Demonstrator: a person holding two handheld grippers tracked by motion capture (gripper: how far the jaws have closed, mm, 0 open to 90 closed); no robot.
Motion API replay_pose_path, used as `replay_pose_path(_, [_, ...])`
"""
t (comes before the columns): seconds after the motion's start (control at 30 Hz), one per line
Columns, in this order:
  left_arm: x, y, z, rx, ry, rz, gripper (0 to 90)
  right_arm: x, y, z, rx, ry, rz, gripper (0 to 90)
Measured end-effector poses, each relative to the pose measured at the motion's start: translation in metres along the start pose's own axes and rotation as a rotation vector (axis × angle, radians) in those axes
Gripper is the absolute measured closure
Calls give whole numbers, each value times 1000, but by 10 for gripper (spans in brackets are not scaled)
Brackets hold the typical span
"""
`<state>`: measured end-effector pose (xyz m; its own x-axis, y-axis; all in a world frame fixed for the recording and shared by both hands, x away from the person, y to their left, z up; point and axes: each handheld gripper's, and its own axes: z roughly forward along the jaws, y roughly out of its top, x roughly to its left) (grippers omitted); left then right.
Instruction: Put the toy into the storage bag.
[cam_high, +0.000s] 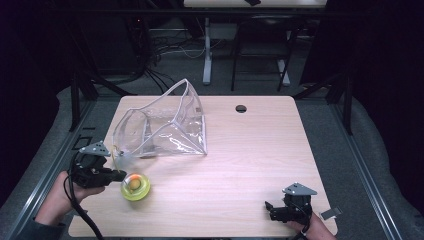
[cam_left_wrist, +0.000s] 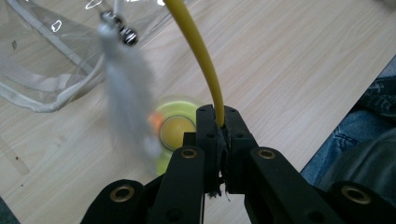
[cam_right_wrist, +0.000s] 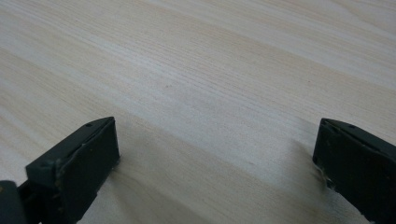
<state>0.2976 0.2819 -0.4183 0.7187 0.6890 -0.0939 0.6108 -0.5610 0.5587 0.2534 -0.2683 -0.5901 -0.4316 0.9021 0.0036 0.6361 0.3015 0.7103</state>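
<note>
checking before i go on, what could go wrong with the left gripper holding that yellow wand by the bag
1. The left gripper is shut on the thin wand right at its jaw tips, so the wand may slip or twist out.
2. The feather dangles beside the clear bag and could snag on its rim instead of going in.
3. The yellow disc lies just below the wand and might get dragged or knocked.

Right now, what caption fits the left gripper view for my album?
Left gripper shut on a yellow wand, its white feather dangling over a yellow round toy.
</note>
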Motion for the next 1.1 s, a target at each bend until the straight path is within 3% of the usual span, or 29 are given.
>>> replay_pose_path(0.37, [2, 5, -10, 21, 7, 27, 876, 0, 0, 0, 0, 0, 0, 0])
replay_pose_path(0.43, [3, 5, -14, 26, 29, 30, 876, 0, 0, 0, 0, 0, 0, 0])
replay_pose_path(1.1, [17, 9, -31, 51, 35, 19, 876, 0, 0, 0, 2, 0, -3, 0])
